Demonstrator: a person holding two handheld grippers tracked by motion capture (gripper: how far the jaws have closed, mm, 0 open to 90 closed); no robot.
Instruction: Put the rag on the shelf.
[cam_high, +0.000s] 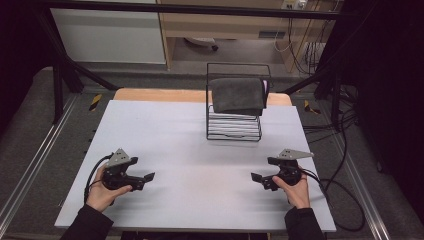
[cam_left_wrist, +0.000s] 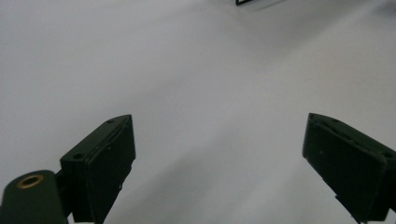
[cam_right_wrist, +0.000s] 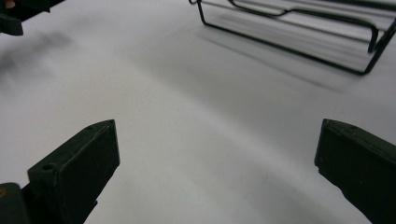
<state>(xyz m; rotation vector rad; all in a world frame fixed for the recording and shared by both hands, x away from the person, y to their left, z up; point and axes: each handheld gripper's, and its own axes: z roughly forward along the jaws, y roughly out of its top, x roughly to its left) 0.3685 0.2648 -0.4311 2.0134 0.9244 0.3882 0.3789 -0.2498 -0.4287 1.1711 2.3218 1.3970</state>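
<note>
A dark grey cloth (cam_high: 237, 94), soft and matte with a felt-like nap, hangs folded over the top of a black wire rack (cam_high: 234, 131) at the far middle of the table (cam_high: 190, 150). The rack is a boxy frame of thin metal rods; pale flat pieces stacked on its lower level look like plates or slats, but they are too small to make out. The tabletop is a smooth, pale grey sheet, with a strip of bare wood showing at its far edge.

The left gripper (cam_high: 145, 178) rests low at the near left of the table, held in a hand (cam_high: 102, 192), well apart from the cloth. Its blocky black jaws stand spread wide with nothing between them. The right gripper (cam_high: 257, 179), held in the other hand (cam_high: 295, 190) at the near right, is spread the same way and empty. Each carries a grey three-cornered plate and a trailing black cable.

In the right gripper view the rack's base (cam_right_wrist: 299, 32) is cut off at the top edge, and the cloth lies beyond the frame.
</note>
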